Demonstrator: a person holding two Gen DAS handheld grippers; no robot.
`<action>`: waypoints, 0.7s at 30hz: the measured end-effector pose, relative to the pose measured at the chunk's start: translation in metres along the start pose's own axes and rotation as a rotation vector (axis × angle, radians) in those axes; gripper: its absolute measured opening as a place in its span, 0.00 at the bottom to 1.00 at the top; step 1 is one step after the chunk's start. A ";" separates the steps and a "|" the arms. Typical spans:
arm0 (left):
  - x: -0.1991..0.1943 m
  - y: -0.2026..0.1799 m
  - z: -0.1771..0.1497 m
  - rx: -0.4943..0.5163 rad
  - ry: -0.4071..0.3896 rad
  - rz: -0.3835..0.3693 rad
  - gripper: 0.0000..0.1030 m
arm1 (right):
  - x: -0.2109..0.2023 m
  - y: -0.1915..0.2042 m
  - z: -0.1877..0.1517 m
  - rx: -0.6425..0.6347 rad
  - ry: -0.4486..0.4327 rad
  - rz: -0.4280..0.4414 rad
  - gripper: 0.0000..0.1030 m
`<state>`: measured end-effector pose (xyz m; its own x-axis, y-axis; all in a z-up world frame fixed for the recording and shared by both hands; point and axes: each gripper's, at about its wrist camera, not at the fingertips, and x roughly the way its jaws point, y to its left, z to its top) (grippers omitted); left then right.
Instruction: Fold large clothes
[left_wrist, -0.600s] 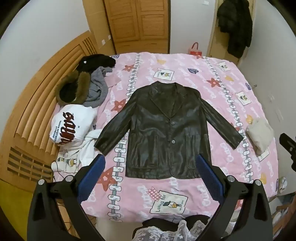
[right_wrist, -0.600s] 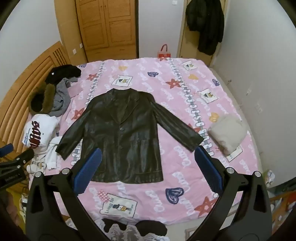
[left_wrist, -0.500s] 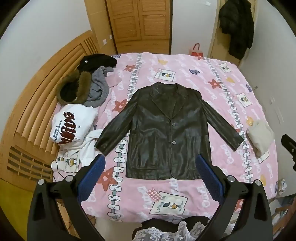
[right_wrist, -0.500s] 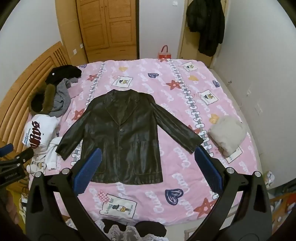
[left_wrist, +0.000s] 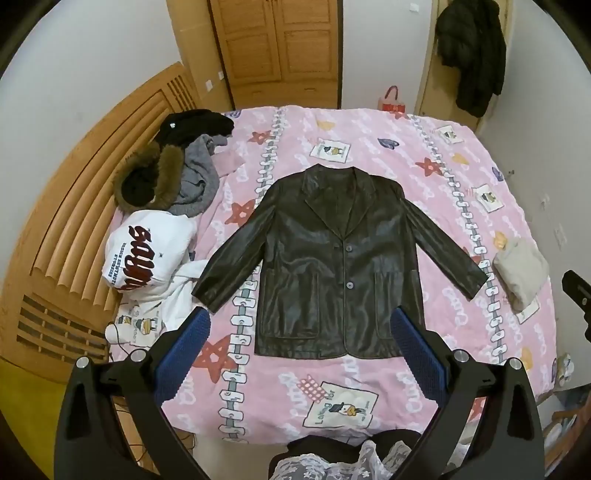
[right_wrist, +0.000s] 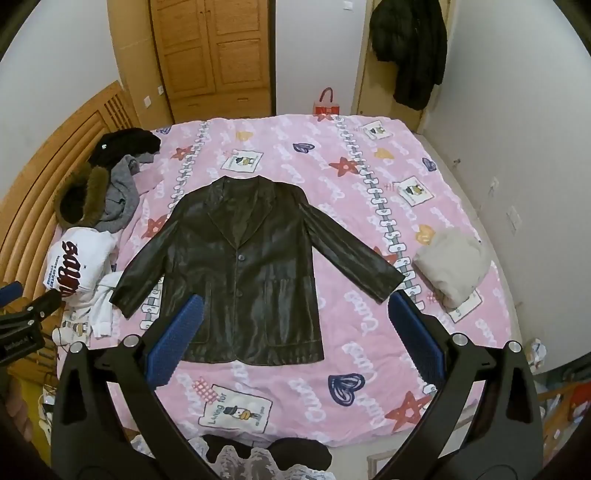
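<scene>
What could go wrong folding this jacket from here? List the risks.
1. The leather jacket looks stiff and glossy, so open pads may slip off it.
2. Its left sleeve cuff lies beside the white sweatshirt; a grab there might snag both.
3. Its hem sits near the bed edge and could slide off.

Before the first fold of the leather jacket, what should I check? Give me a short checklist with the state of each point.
1. Leather jacket lies flat, front up, buttoned: ok.
2. Both sleeves spread out, not tucked under: ok.
3. Left gripper open, holding nothing: ok.
4. Right gripper open, holding nothing: ok.
5. Space beside the sleeves: not ok; white sweatshirt lies close to one cuff, folded beige garment close to the other.
6. Underside of the jacket free of wrinkles: cannot tell.
</scene>
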<state>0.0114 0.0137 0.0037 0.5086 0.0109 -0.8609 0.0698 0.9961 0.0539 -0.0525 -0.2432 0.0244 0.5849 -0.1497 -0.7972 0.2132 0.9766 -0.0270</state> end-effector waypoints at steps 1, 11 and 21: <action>0.000 0.001 0.000 0.000 0.004 0.000 0.92 | -0.001 -0.002 -0.001 0.005 0.001 0.001 0.95; 0.004 -0.001 -0.005 0.012 0.020 -0.008 0.92 | 0.007 -0.013 -0.007 0.033 0.025 -0.002 0.95; 0.006 -0.002 -0.007 0.006 0.024 -0.021 0.92 | 0.007 -0.015 -0.006 0.034 0.027 0.000 0.95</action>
<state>0.0083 0.0124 -0.0053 0.4859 -0.0074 -0.8740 0.0856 0.9956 0.0391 -0.0565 -0.2580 0.0158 0.5636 -0.1451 -0.8132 0.2403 0.9707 -0.0066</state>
